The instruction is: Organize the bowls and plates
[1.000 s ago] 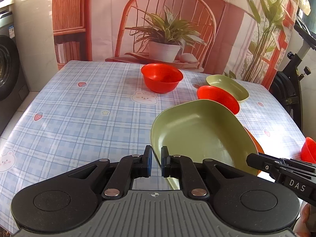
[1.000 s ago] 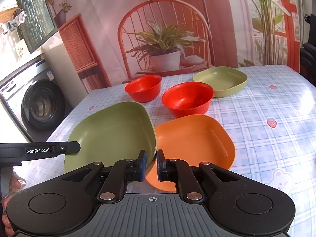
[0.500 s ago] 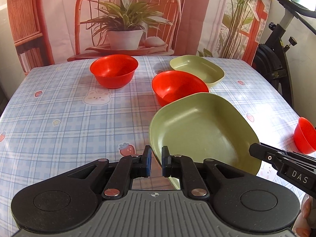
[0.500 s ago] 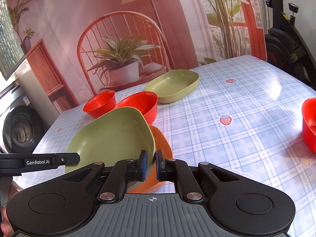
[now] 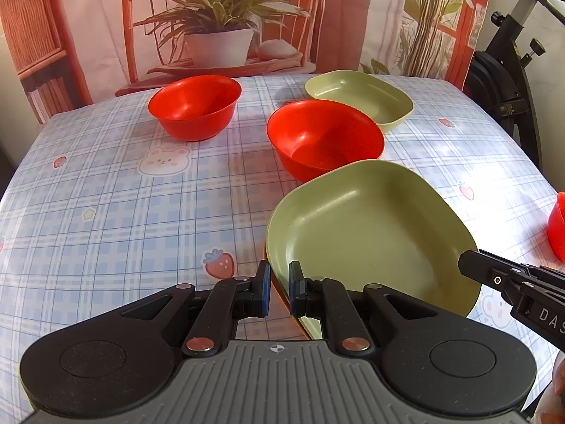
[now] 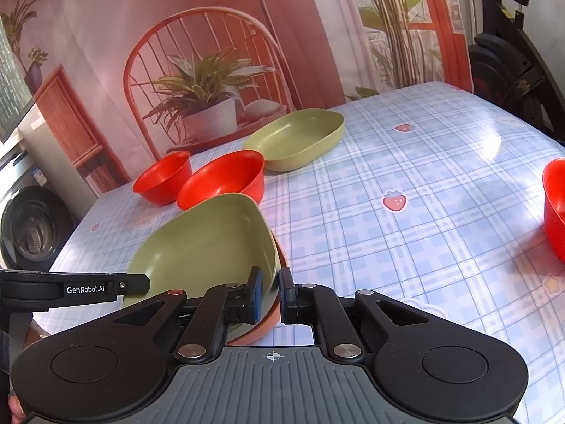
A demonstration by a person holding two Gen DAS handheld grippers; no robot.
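Left claw (image 5: 279, 288) clamped on the green plate (image 5: 370, 233) at its left rim; right claw (image 6: 270, 295) clamped on its right rim. Plate sits over the orange plate (image 6: 263, 330) near the table (image 5: 123, 219) front edge. Two red bowls (image 5: 325, 137) and a green dish (image 5: 360, 97) toward the back edge.

From my right cam, the right gripper (image 6: 269, 295) is pinched onto the near rim of the green plate (image 6: 208, 243), which sits nested over an orange plate (image 6: 263, 325) on the checked tablecloth (image 6: 406, 247). The left gripper (image 6: 134, 285) pokes in from the left edge. Two red bowls (image 6: 226, 180) sit just behind, a green dish (image 6: 296, 139) further back, another red bowl (image 6: 554, 208) far right.
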